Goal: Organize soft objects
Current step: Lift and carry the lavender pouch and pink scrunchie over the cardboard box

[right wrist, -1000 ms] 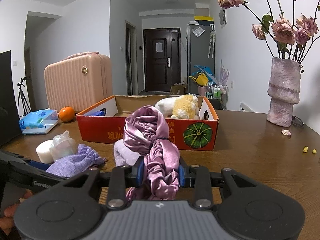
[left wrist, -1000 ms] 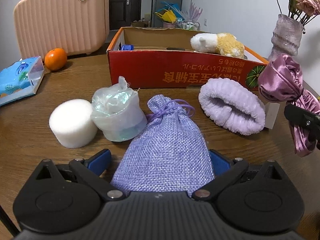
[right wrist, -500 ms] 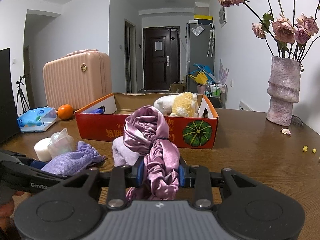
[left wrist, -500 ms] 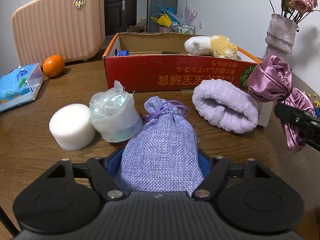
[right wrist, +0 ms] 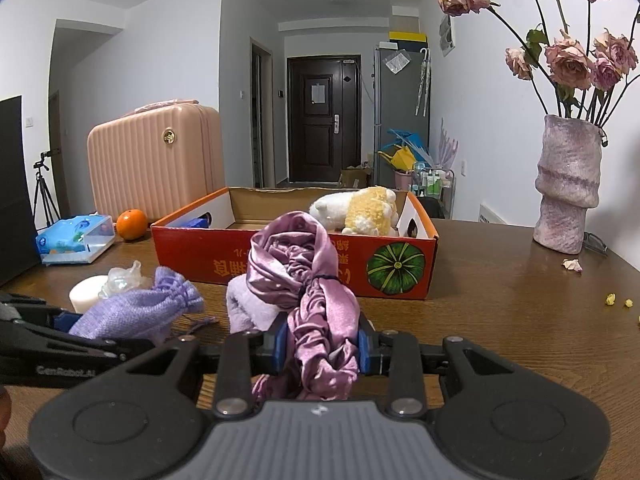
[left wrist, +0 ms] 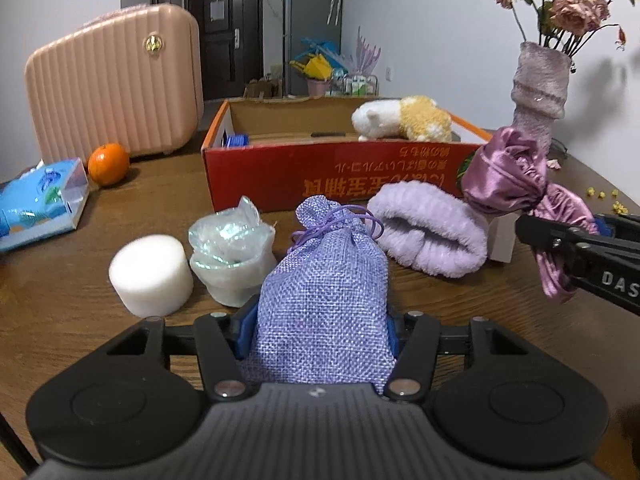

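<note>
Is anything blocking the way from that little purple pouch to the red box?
Nothing visible blocks it. The left gripper, whose jaws have just been closing, clamps the lilac pouch. Bare table lies between it and the red box. The fluffy purple roll sits to the right, the wrapped cup left.

On the table (left wrist: 120, 360), the foam cylinder (left wrist: 151, 274) sits left of the wrapped cup (left wrist: 232, 262); the drawstring pouch (left wrist: 324, 300) lies right of both. Behind them stands the cardboard box (left wrist: 340, 178) with the plush toy (left wrist: 402, 124) in it; the suitcase (left wrist: 116, 80) stands behind to the left.

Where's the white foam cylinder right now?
In the left wrist view the white foam cylinder stands on the table at lower left, beside the plastic-wrapped cup, in front of the red box.
</note>
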Tool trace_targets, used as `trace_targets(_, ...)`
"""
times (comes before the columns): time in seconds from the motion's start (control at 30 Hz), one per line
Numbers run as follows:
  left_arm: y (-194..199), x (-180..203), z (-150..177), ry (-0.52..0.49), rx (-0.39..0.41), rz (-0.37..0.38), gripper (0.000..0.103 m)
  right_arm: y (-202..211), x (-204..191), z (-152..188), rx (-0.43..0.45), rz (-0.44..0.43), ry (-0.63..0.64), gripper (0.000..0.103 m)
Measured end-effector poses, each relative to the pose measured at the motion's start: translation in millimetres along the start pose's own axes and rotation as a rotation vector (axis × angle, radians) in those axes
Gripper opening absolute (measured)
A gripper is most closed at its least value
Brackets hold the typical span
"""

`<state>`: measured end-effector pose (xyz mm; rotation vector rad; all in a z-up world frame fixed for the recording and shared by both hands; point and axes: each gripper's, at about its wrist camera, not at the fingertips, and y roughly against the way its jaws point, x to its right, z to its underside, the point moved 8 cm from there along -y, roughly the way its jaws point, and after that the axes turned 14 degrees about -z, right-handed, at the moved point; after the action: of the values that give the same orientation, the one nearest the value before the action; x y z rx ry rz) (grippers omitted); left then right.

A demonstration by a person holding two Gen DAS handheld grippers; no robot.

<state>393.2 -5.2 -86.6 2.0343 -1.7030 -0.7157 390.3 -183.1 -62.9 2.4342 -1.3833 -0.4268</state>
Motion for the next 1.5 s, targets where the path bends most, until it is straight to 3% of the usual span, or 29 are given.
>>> trace_targets(0.67, 46, -12, -11, 0.042, 0.157, 0.013, 0.058, 6, -6, -3, 0.035, -0.021, 0.020, 0.032)
trace_targets(1.5, 50, -13, -21, 0.057, 0.197, -0.012, 0.058, 9, -12, -14, 0.091, -0.027, 0.055, 0.032)
